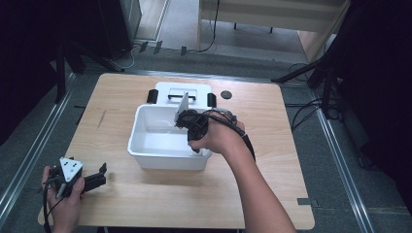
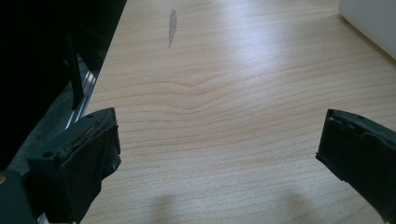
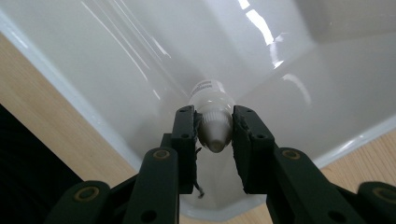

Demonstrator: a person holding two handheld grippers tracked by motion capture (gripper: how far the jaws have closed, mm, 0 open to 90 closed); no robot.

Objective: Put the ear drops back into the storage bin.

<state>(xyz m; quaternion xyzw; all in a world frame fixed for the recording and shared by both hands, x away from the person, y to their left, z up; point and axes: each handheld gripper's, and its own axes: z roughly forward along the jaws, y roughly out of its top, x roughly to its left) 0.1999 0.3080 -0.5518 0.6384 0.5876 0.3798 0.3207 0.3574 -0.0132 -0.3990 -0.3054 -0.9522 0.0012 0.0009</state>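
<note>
Item: light bulb (image 3: 211, 112), white, small, with a metal screw base. It was pinched between the jaws of the right gripper (image 3: 214, 128), which pressed on either side of the base. In the right gripper view the bulb's long axis ran along the line of the jaws, base end toward the camera and white body pointing away, down into the bin. Faint printing ringed the white body; it was too small to read.

Container: white plastic bin (image 1: 145, 145), rectangular and open-topped, near the middle of the wooden table (image 1: 272, 145). In the high view the right gripper (image 1: 192, 127) reached over the bin's right side with its jaws inside the rim; the bulb was held above the bin's glossy inner floor, and contact with the floor could not be told.

Lid: white lid (image 1: 194, 90) with black clips and a handle, lying just behind the bin.

Left gripper (image 1: 97, 178): at the table's near left corner, well apart from the bin, jaws spread wide over bare wood with nothing between them.

Sundry: a small dark disc (image 1: 226, 94) lay on the table to the right of the lid.
</note>
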